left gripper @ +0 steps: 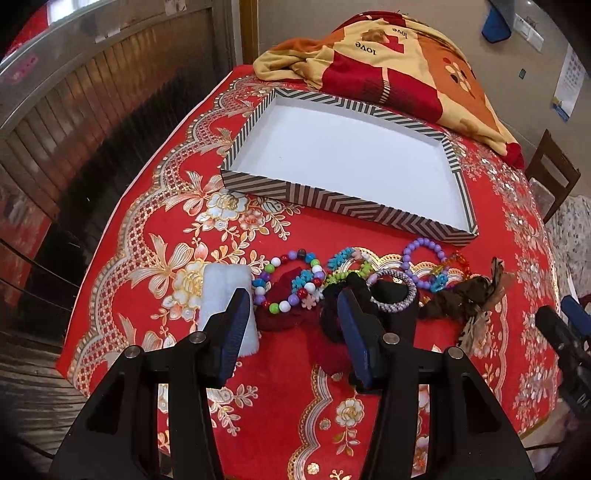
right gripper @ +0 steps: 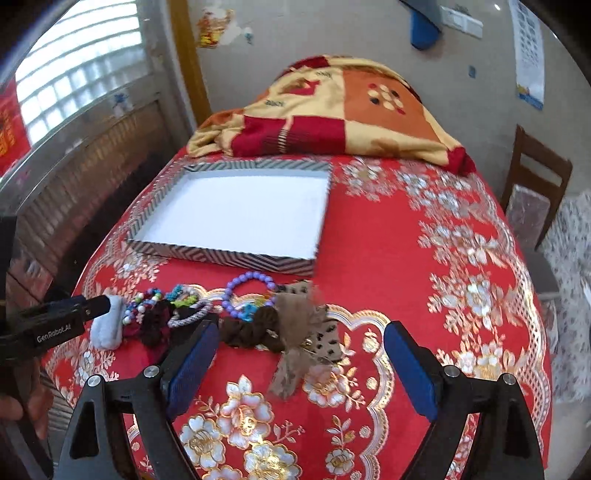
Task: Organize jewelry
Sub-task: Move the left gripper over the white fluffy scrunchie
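Both sets of tongs are wide open with nothing in them: left tongs [left gripper: 291, 314] hang low center over the jewelry pile [left gripper: 354, 280], right tongs [right gripper: 299, 343] above the brown scrunchie [right gripper: 251, 328]. The pile sits mid-frame on the red counter [left gripper: 480, 258], just below the empty striped box [left gripper: 258, 184]. Blanket [left gripper: 388, 55] up top.

Bright window [right gripper: 81, 70] left, wooden chair [right gripper: 535, 184] right, pale wall [right gripper: 332, 33].
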{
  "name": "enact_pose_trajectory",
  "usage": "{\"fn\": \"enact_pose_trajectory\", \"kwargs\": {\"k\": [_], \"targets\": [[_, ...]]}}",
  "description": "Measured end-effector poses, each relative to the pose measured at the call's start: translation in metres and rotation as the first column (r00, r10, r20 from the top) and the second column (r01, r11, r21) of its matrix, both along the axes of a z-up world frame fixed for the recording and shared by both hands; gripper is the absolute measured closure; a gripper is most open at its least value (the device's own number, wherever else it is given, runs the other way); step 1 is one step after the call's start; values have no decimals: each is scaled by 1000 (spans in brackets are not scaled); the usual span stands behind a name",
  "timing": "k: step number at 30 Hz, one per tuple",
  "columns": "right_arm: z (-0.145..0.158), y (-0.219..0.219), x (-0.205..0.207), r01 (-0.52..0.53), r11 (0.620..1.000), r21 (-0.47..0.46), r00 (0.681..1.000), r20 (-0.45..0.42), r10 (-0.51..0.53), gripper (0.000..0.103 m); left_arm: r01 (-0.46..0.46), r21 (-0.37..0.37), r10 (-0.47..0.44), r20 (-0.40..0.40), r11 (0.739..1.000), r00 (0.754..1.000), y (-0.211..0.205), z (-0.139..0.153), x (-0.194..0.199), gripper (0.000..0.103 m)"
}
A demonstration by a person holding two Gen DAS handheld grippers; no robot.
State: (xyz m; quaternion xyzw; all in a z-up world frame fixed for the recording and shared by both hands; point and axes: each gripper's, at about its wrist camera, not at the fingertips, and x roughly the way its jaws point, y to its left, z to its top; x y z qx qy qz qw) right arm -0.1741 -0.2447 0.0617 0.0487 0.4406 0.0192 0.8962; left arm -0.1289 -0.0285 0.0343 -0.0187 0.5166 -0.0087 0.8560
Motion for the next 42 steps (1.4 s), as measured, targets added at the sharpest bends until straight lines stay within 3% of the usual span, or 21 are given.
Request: {"fn": "enact_pose_trajectory", "kwargs": {"k": [7, 14, 42], "targets": [[-3, 17, 3, -42, 999, 24, 999, -14, 43, 14, -6, 8, 6, 8, 1000, 1000, 3, 2, -7, 54], [-2, 28, 7, -67, 998, -17, 997, -41, 66, 14, -16, 4, 16, 6, 1000, 1000, 7, 1, -9, 54], [-5, 42, 7, -58, 998, -5, 996, -65, 58, 14, -14, 7, 14, 10, 1000, 1000, 14, 1, -10, 54]]}}
